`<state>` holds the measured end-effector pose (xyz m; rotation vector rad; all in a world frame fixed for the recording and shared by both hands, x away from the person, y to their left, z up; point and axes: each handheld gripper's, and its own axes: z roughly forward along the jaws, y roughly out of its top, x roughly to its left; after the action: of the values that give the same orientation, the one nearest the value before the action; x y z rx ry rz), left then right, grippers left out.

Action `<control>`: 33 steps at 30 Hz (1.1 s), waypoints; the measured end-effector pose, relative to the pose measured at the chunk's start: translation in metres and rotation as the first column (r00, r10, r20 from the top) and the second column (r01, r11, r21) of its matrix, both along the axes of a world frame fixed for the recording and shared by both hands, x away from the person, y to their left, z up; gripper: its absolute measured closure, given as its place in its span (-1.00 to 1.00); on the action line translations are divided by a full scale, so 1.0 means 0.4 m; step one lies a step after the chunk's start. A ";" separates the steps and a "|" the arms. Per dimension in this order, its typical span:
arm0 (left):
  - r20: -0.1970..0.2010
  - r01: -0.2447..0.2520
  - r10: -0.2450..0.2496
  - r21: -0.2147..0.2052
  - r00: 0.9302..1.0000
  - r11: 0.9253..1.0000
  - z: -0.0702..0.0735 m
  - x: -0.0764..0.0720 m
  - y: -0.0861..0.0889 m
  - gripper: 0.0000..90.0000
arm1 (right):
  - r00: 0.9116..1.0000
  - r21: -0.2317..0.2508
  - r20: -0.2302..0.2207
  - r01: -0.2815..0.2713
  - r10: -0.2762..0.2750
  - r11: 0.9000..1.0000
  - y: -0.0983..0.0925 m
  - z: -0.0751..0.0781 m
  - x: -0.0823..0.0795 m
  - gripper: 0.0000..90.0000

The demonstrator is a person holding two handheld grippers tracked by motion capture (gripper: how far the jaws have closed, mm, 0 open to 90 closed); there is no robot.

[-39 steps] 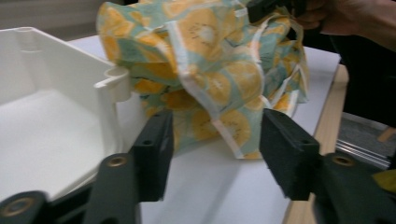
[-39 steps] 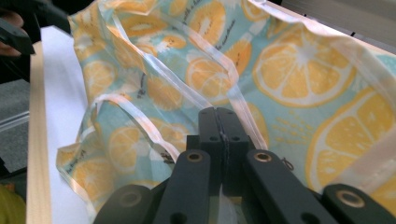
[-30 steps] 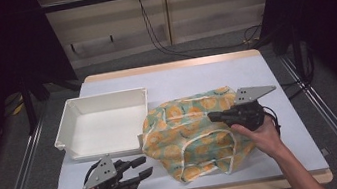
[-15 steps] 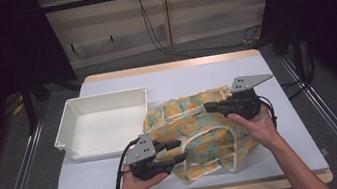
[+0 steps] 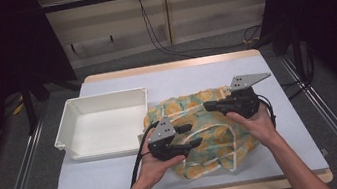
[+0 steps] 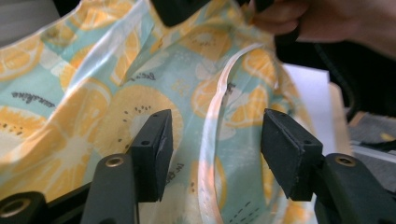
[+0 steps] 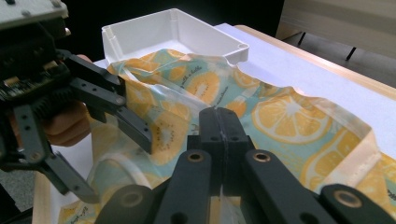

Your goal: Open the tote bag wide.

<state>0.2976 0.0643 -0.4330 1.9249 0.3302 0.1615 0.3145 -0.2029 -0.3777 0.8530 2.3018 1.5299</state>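
Note:
A cloth bag (image 5: 213, 133) printed with orange and kiwi slices lies crumpled mid-table. My left gripper (image 5: 194, 135) hovers over its left part. Its jaws have just been opening and stand open (image 6: 217, 135), one on each side of a pale handle strap (image 6: 210, 154), pads not pressing it. My right gripper (image 5: 207, 105) is at the bag's far right edge, jaws shut (image 7: 219, 119), and the fabric (image 6: 116, 107) rises up to them as if pinched. The left gripper (image 7: 116, 163) also shows open in the right gripper view.
A white rectangular tray (image 5: 106, 97) stands left of the bag, its corner (image 7: 224, 42) close to the cloth. The pale table top (image 5: 193, 73) is bare behind the bag. Cables trail from both grippers toward the front edge.
My left gripper moved from the table's front left rightward onto the bag, and its jaws spread wider. The right hand stayed put; the bag's left part shifted a little.

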 end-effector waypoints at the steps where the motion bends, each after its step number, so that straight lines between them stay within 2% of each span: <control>1: -0.005 -0.001 0.001 0.000 1.000 1.000 -0.004 0.001 -0.004 -0.01 | 1.000 0.000 -0.001 0.000 0.000 1.000 0.000 0.000 0.000 1.00; 3: 0.015 -0.009 0.008 0.043 1.000 0.999 -0.012 0.005 -0.007 0.04 | 1.000 -0.003 -0.002 -0.004 0.004 1.000 0.001 -0.001 0.000 1.00; 7: -0.007 -0.020 0.020 0.052 1.000 0.998 -0.025 0.015 -0.007 0.30 | 1.000 -0.006 -0.004 -0.006 0.006 1.000 0.002 -0.003 0.001 1.00; 9: -0.011 -0.014 0.015 0.046 1.000 0.999 -0.024 0.016 -0.002 0.62 | 1.000 -0.005 -0.005 -0.008 0.008 1.000 0.003 -0.004 0.003 1.00; 12: -0.016 0.007 -0.006 0.043 1.000 0.999 -0.019 0.014 0.005 0.96 | 1.000 -0.011 -0.009 -0.008 0.008 1.000 0.004 -0.007 0.007 1.00; 15: -0.024 0.043 -0.043 0.022 0.999 0.999 -0.004 -0.006 0.006 1.00 | 1.000 -0.013 -0.016 -0.001 0.001 1.000 0.000 -0.010 0.013 1.00; 19: -0.009 0.101 -0.101 0.014 0.995 0.995 0.020 -0.050 0.006 1.00 | 1.000 -0.008 -0.026 0.015 -0.015 1.000 -0.012 -0.011 0.027 1.00; 23: 0.012 0.142 -0.143 0.026 0.990 0.989 0.031 -0.088 0.008 1.00 | 0.999 -0.008 -0.039 0.024 -0.024 1.000 -0.021 -0.016 0.048 1.00; 27: 0.009 0.187 -0.187 0.038 0.982 0.982 0.029 -0.118 0.015 1.00 | 0.997 -0.009 -0.062 0.049 -0.049 0.999 -0.035 -0.027 0.080 1.00; 30: -0.008 0.231 -0.231 0.037 0.973 0.972 0.023 -0.134 0.017 1.00 | 0.994 0.001 -0.082 0.075 -0.075 0.997 -0.049 -0.037 0.113 1.00; 33: -0.012 0.262 -0.262 0.062 0.965 0.963 0.015 -0.148 0.019 1.00 | 0.989 0.009 -0.114 0.091 -0.089 0.996 -0.053 -0.047 0.145 1.00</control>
<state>0.2384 0.0717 -0.4269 2.0109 0.0702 -0.0069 0.3726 -0.2242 -0.3965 1.0586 2.2984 1.4974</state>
